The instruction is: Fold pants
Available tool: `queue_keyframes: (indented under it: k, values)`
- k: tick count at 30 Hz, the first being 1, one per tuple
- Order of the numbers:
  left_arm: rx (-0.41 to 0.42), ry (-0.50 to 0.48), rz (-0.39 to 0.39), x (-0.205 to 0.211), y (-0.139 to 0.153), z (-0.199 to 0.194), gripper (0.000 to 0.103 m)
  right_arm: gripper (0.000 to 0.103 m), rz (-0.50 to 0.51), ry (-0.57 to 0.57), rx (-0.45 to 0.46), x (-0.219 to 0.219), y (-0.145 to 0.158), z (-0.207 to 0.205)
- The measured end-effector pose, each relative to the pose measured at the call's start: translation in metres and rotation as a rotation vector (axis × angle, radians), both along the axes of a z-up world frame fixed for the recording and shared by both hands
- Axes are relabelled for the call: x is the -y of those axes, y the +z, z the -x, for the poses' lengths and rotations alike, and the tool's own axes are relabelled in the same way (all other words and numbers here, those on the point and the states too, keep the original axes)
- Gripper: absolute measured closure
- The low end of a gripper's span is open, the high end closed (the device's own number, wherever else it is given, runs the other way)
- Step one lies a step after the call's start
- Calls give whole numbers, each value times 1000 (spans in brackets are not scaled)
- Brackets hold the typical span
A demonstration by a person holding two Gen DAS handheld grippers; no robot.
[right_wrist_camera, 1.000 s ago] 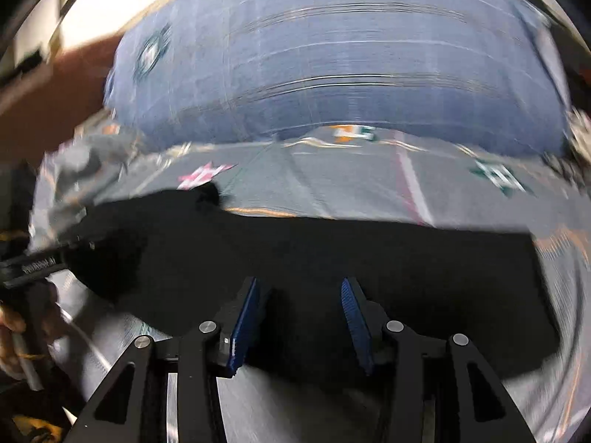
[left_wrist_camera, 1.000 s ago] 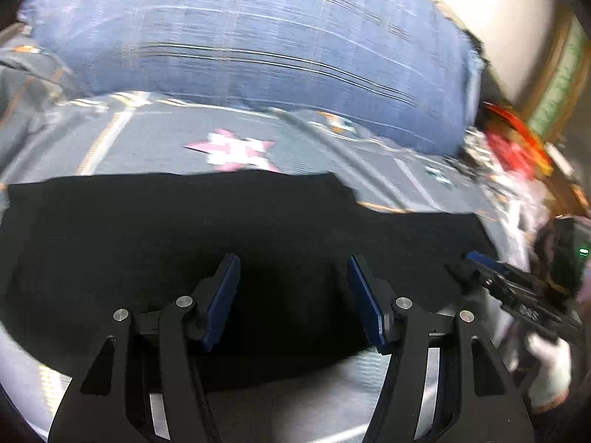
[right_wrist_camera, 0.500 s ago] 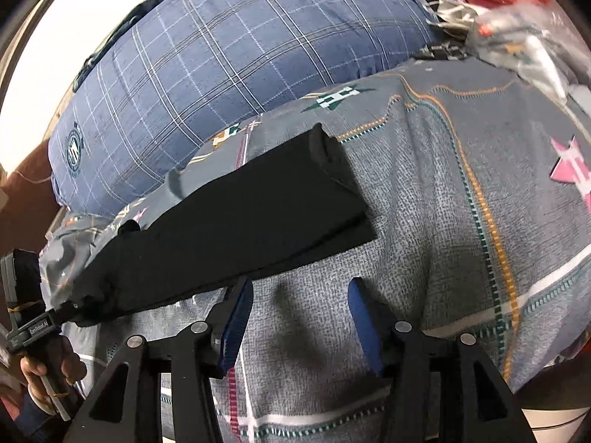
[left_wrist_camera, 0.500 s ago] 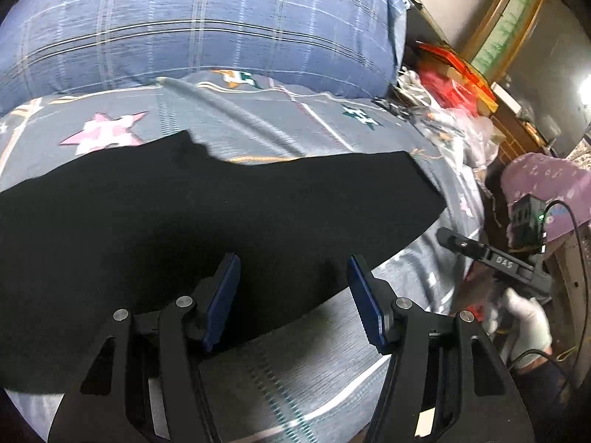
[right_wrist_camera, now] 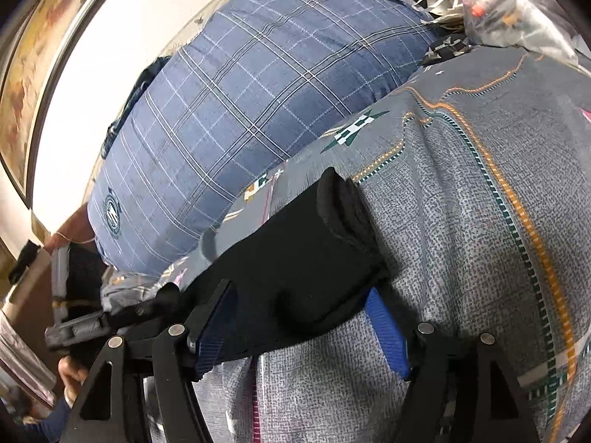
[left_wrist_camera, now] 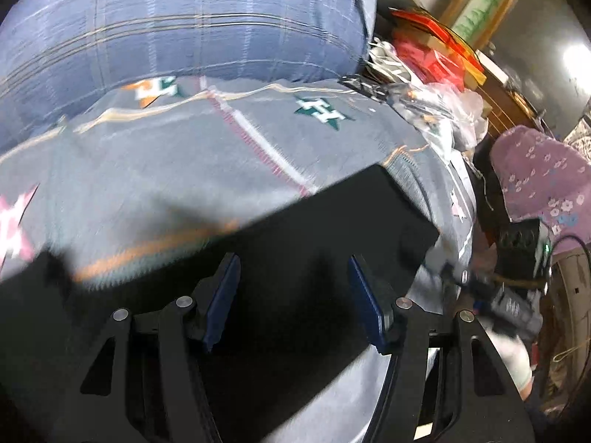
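Black pants (right_wrist_camera: 295,273), folded into a long band, lie across the patterned bed sheet (right_wrist_camera: 480,240) below the plaid pillow (right_wrist_camera: 240,110). Left claw (left_wrist_camera: 293,299) spread, empty, above the band. Right claw (right_wrist_camera: 299,328) opening astride the band's end; pinch all layers squarely before folding.
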State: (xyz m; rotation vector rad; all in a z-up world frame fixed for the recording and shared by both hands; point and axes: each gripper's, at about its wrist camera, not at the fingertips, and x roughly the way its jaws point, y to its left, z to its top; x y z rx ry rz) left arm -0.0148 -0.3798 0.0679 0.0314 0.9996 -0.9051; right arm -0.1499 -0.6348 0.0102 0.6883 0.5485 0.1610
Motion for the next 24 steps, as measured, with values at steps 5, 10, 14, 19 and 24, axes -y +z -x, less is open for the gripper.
queue_keyframes:
  k: [5,10,14,19,24]
  values:
    - [-8,-72,-18,44,4,-21,43,34,-19,-14,-33,-2,2,6]
    - [-22,-165,-82,98,-4,-31,43,34,-18,4,-19,-2,-2,9]
    - [-35,-245,-129,131,-16,-28,42,34,-21,10,6,1,-3,5]
    - [5,-324,-125,157,-18,-23,40,34,10,27,29,0,-2,-3]
    - [13,-381,-65,168,-21,-17,43,66,19,3,33,4,-5,-9]
